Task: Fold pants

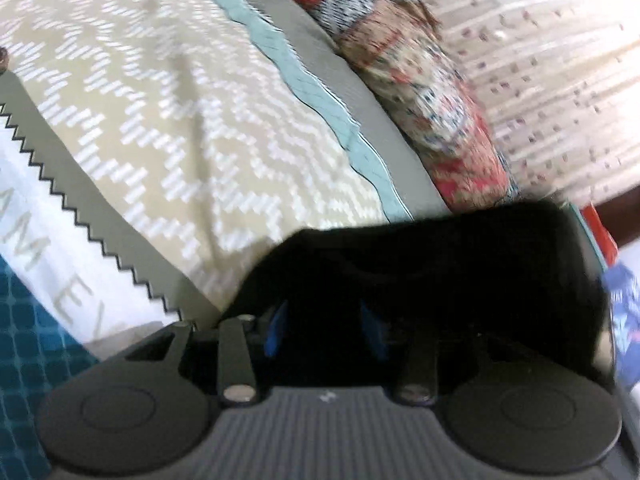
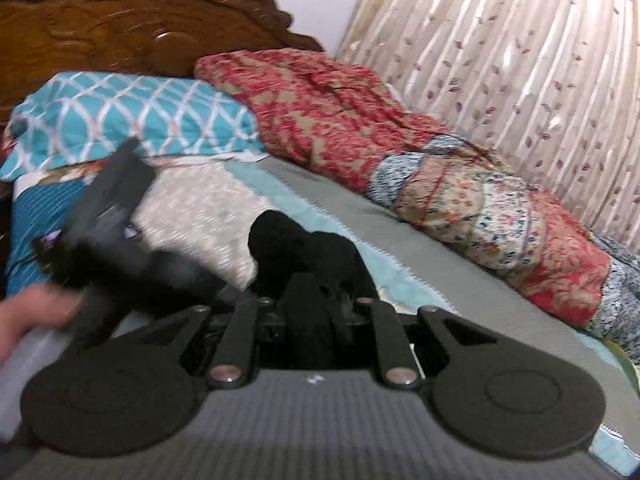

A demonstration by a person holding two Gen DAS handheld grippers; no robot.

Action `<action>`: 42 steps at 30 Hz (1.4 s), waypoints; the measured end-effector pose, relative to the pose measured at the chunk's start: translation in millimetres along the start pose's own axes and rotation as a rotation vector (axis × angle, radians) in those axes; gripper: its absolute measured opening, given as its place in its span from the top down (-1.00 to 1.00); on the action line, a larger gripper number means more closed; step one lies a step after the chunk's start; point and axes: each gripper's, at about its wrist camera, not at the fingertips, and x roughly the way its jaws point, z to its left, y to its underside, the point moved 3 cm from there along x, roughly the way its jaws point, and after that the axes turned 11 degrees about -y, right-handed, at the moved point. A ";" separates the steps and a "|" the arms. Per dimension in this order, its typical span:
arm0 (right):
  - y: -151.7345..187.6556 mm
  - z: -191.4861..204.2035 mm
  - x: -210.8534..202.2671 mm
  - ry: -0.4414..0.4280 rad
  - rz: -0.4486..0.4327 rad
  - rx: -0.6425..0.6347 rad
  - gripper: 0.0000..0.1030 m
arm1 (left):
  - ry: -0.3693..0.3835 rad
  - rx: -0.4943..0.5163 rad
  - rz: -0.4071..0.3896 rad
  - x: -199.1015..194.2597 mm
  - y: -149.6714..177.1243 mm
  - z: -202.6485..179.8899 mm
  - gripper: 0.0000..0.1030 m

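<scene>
Your left gripper [image 1: 400, 300] and right gripper [image 2: 316, 272] jaws each pinch soft, limp black pants [image 1: 440, 260]; keep grips at the edges between them.

A red floral quilt [image 2: 320, 112] lay bunched beside a teal pillow [image 2: 132, 116], under the carved wooden headboard [image 2: 120, 32], near a curtain [image 2: 500, 60].

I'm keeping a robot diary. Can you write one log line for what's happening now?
step: fold pants | left gripper: shut on pants | right gripper: shut on pants | place: bed | view: blurred
</scene>
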 end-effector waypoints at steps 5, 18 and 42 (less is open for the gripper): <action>13.7 19.3 1.3 -0.029 0.026 -0.004 0.64 | -0.013 0.003 -0.018 -14.8 2.9 12.3 0.18; 44.7 65.7 28.6 -0.212 0.209 -0.101 0.08 | -0.011 0.029 -0.052 -97.3 52.1 84.1 0.01; 79.8 -19.5 -9.5 -0.230 0.240 0.693 0.44 | 0.104 0.025 0.010 -79.3 53.4 58.5 -0.99</action>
